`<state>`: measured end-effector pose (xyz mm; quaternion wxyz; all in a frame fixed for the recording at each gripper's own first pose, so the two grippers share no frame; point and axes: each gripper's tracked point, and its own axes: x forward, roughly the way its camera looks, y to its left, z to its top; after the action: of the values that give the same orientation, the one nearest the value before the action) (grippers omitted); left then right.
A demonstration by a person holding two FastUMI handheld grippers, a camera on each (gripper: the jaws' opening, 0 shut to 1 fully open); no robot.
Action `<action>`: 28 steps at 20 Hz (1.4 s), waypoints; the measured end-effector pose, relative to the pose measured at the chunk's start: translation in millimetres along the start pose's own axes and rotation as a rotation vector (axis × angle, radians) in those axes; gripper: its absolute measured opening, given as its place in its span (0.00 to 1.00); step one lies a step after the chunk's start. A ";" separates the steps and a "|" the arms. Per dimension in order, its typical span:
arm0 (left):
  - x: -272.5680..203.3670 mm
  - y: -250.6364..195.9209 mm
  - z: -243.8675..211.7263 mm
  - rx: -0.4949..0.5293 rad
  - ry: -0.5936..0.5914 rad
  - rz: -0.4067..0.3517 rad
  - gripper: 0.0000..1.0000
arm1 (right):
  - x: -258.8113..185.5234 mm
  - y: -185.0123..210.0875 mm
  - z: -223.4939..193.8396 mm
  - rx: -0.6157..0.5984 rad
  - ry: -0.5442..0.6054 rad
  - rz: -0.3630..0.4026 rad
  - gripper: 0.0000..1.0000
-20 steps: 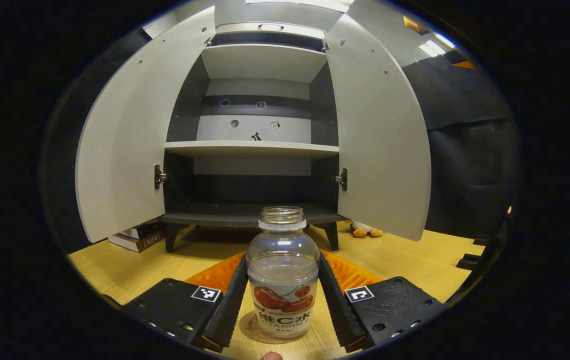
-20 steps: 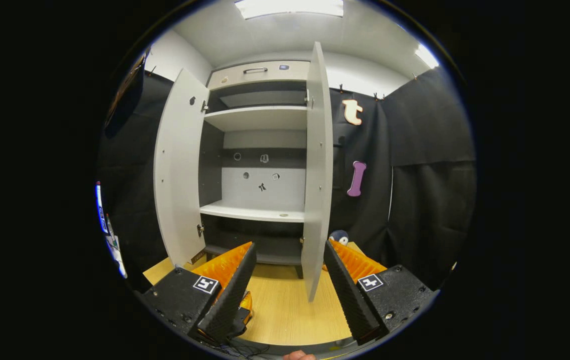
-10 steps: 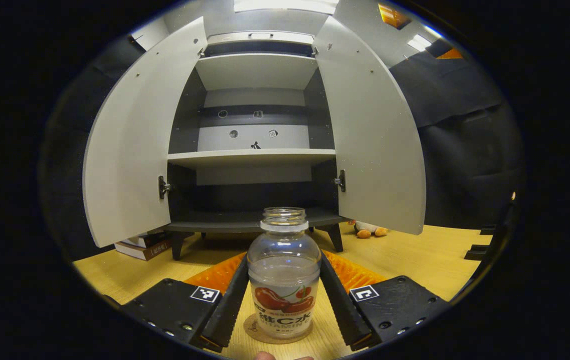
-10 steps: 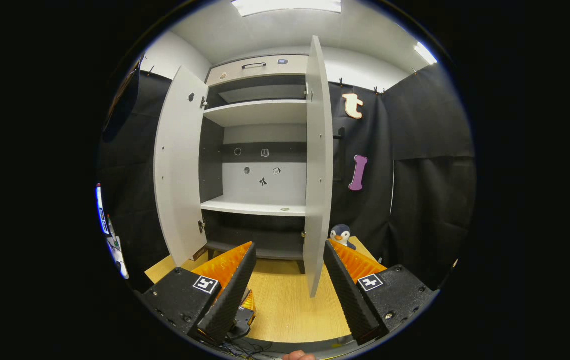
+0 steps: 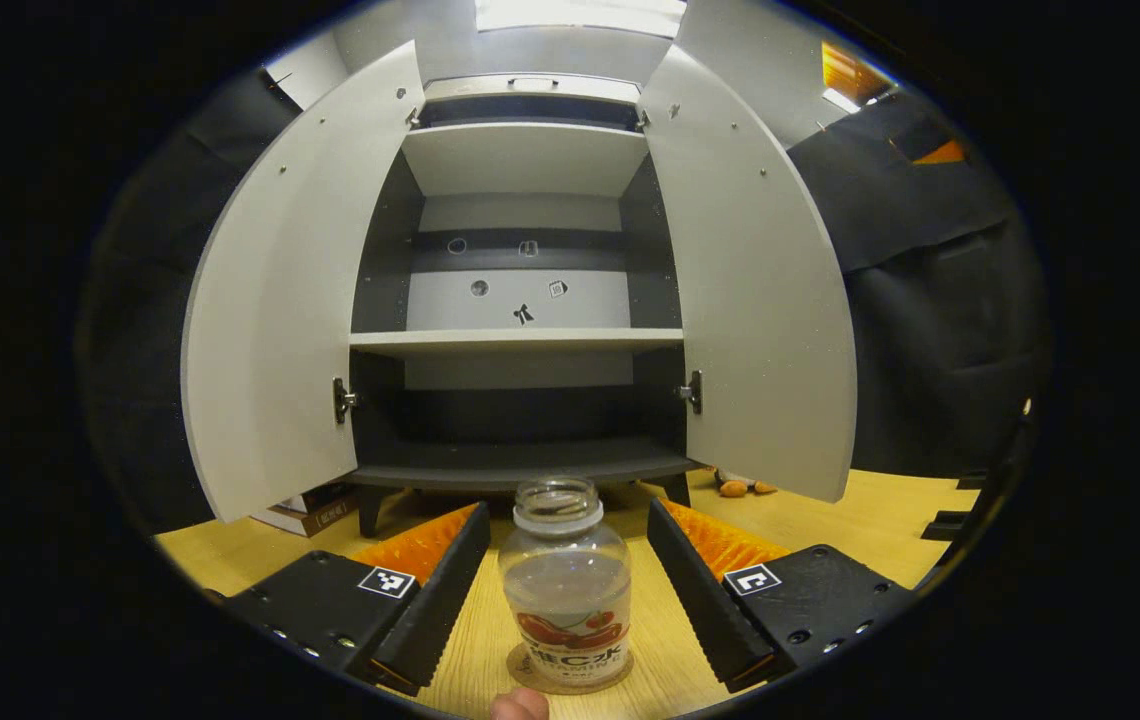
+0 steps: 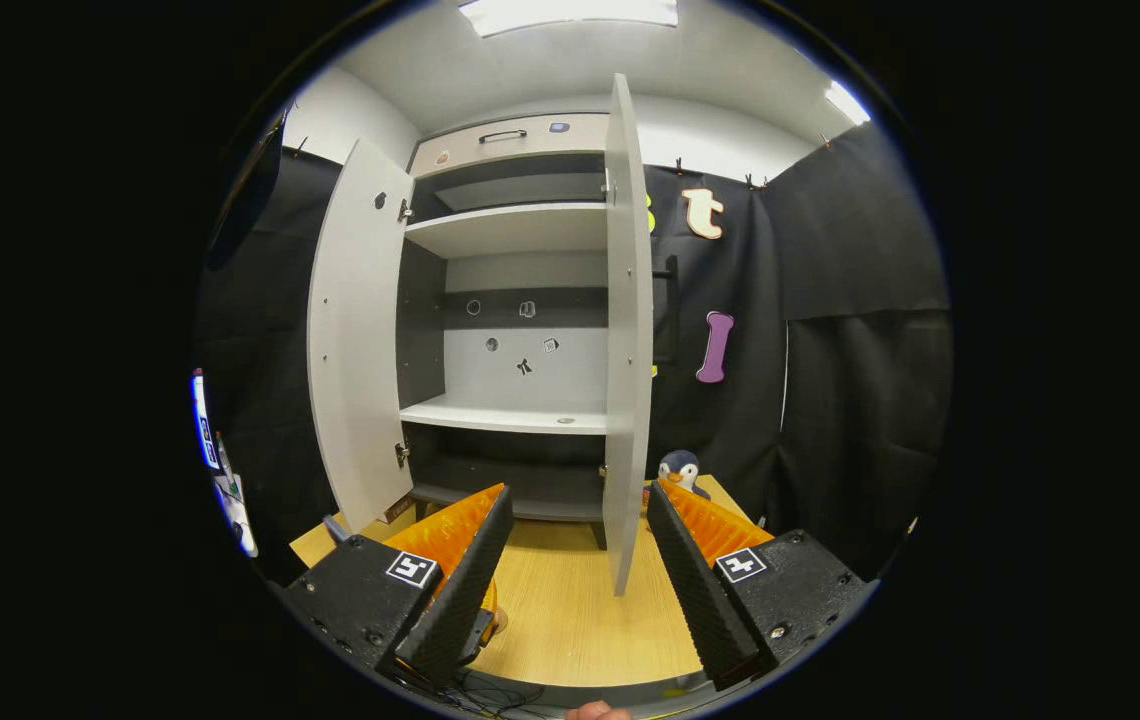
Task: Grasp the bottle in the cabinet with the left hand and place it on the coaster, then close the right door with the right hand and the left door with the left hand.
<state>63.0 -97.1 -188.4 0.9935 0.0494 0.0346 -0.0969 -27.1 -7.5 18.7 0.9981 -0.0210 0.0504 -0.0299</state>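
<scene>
A clear capless bottle point(image 5: 566, 585) with a red fruit label stands upright on a round cork coaster point(image 5: 524, 666) on the wooden table. My left gripper point(image 5: 565, 530) is open, its fingers point(image 5: 438, 592) standing apart from the bottle on both sides. Beyond it the cabinet point(image 5: 520, 300) has both doors swung open: the left door point(image 5: 285, 290) and the right door point(image 5: 755, 290). In the right gripper view my right gripper point(image 6: 578, 512) is open with nothing in it, facing the right door point(image 6: 627, 330) edge-on, with the left door point(image 6: 355, 330) beyond.
Books point(image 5: 305, 505) lie under the cabinet's left side. A plush penguin point(image 6: 680, 468) sits on the table by the cabinet's right foot. The wooden table point(image 6: 560, 620) stretches in front of the cabinet. Black cloth walls surround the booth.
My left gripper has opened and let go of the bottle, which now stands on the coaster, and it has drawn back a little. The right gripper view has shifted slightly.
</scene>
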 end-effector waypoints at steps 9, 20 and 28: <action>-18.4 -5.5 119.0 -0.058 -0.072 -0.052 0.96 | 16.9 -33.5 18.9 0.073 -0.115 0.002 0.83; -40.1 21.9 180.4 -0.061 -0.039 -0.010 0.95 | 60.1 -115.0 85.2 0.054 -0.279 -0.082 0.83; -63.7 46.7 171.9 -0.075 -0.010 0.061 0.95 | 131.6 -155.4 131.1 0.002 -0.273 -0.094 0.83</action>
<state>20.0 -57.5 -8.5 0.9973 0.0129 0.0316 -0.0655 108.0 -165.5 142.9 0.9932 -0.0262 -0.0869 -0.0734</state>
